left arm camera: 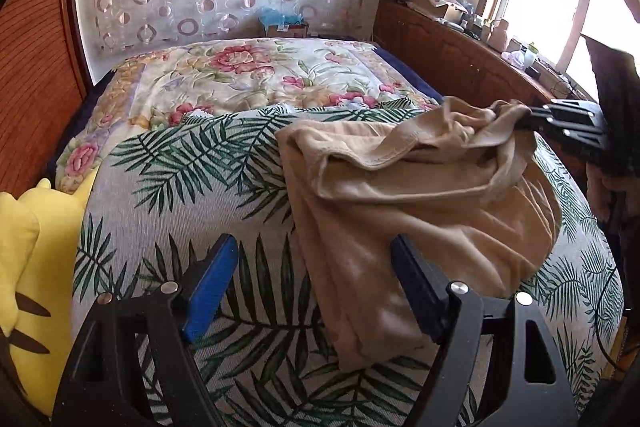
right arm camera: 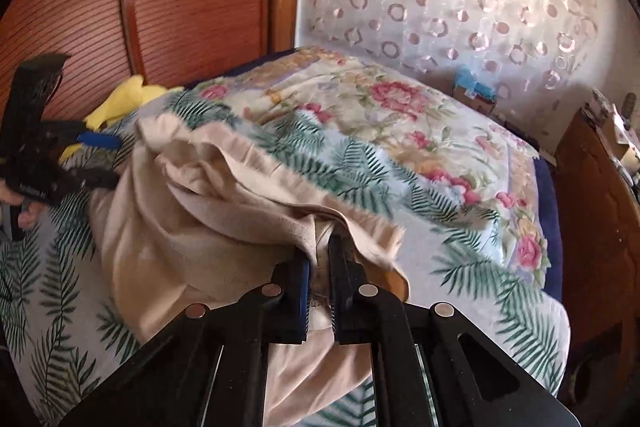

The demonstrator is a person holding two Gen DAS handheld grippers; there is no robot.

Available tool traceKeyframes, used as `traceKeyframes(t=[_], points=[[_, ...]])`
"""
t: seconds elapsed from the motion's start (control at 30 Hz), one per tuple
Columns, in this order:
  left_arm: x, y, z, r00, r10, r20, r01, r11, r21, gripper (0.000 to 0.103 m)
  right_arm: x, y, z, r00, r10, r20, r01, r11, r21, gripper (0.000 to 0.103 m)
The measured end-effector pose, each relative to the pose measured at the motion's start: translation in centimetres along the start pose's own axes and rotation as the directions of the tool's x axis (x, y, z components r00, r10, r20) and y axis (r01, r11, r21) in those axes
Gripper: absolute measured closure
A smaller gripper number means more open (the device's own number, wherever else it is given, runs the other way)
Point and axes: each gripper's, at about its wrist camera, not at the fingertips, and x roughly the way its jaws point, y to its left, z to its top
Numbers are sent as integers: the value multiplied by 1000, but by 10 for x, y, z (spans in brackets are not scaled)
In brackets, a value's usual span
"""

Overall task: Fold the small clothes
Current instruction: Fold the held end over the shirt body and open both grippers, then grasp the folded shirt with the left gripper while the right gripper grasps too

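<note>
My right tongs (right arm camera: 319, 267) are clenched on a bunched edge of the beige garment (left arm camera: 420, 195); my left tongs (left arm camera: 312, 287) hang released over its near side on the bed (left arm camera: 180, 155). It looks soft, light and floppy, best pinched at hems or corners.

We find no text, label, brand, number or sign that we can read in either view; there is a faint pale marking on the body of the left gripper (right arm camera: 34, 163) in the right wrist view, but it is too small and blurred for us to make out, and the boxes and clutter on the wooden cabinet (left arm camera: 452, 55) by the window carry nothing legible to us
</note>
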Motion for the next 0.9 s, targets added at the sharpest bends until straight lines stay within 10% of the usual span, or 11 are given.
traceKeyframes(t=[0.23,0.43,0.9], points=[[20,2,21,1000,26,-3,-26,998,59,23,35,-34,11,998,-37,-43,42,991,126,92],[34,9,32,999,30,-15,-29,998,58,23,19,-24,15,998,-61,-8,62,994,88,59],[62,36,76,994,111,18,-111,994,11,23,-9,-12,-31,1000,19,1,-19,999,-29,49]])
